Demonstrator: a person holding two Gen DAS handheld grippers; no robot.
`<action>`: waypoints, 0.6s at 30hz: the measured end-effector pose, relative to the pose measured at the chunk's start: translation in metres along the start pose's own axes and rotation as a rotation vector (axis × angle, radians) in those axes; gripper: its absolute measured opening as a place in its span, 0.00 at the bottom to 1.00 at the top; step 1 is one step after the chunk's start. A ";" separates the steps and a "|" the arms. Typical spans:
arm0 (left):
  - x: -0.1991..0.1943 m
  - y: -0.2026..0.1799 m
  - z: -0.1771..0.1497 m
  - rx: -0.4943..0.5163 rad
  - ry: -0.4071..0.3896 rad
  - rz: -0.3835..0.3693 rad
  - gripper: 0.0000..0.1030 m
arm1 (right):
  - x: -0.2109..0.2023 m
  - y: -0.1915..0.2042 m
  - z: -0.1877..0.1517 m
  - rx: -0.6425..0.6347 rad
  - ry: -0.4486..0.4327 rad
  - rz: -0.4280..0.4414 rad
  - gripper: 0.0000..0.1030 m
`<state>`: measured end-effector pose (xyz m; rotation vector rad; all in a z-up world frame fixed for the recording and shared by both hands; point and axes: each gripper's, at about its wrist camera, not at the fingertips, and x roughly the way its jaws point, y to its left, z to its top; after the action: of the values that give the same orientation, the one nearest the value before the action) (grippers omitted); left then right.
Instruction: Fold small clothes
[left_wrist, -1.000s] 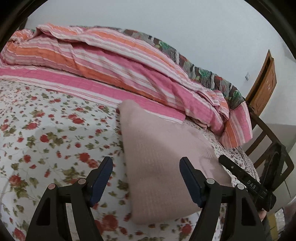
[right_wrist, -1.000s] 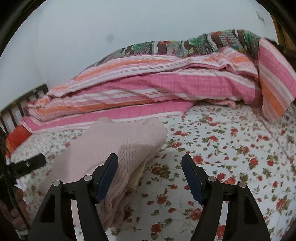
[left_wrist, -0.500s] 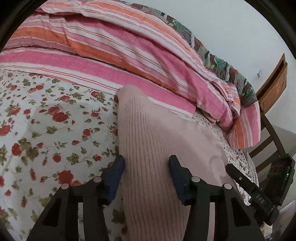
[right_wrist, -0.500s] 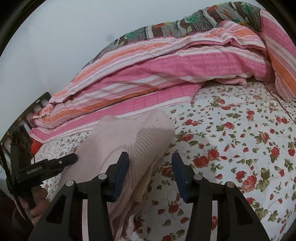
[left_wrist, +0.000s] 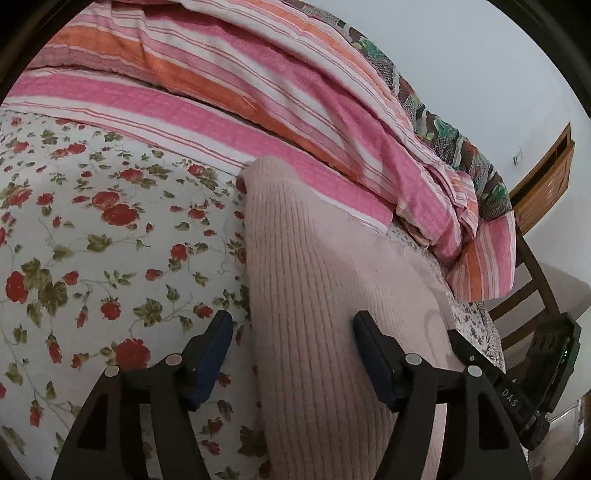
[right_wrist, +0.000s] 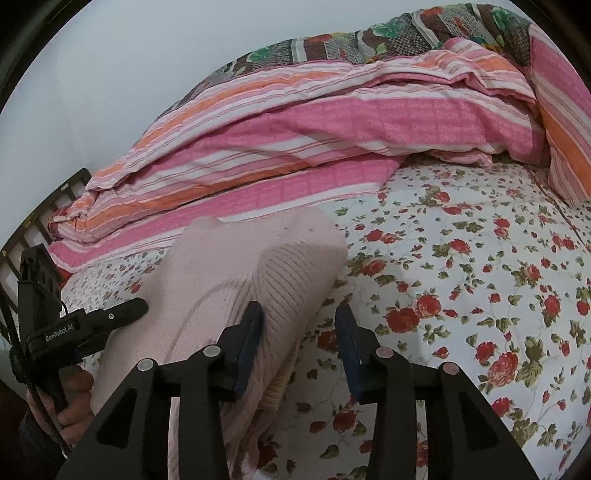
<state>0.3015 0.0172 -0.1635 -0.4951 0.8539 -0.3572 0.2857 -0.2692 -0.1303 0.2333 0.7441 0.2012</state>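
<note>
a folded pale pink ribbed sweater (left_wrist: 317, 295) lies on the bed's floral sheet (left_wrist: 92, 221), its far end near the striped pink quilt (left_wrist: 258, 92). the left gripper (left_wrist: 291, 354) has just been opening; its fingers stand wide astride the sweater's left edge. the right gripper (right_wrist: 299, 343) has just been closing to a narrower gap over the sweater's right edge, not pressing it.

Pink sweater (left_wrist: 317, 302) lying on flowery bed (left_wrist: 92, 229); left tongs (left_wrist: 291, 354) just opening, one edge between them, not squeezed.
</note>
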 end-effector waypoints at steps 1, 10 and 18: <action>-0.001 -0.001 -0.001 0.008 -0.003 0.006 0.65 | 0.000 0.000 -0.001 0.002 0.000 0.000 0.38; -0.003 -0.005 -0.005 0.035 -0.017 0.027 0.65 | -0.004 -0.002 -0.005 0.002 -0.004 -0.001 0.38; -0.005 -0.009 -0.006 0.059 -0.033 0.045 0.65 | -0.008 -0.004 -0.006 -0.003 -0.002 0.012 0.39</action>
<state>0.2930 0.0101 -0.1589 -0.4248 0.8193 -0.3312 0.2756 -0.2742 -0.1305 0.2355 0.7401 0.2135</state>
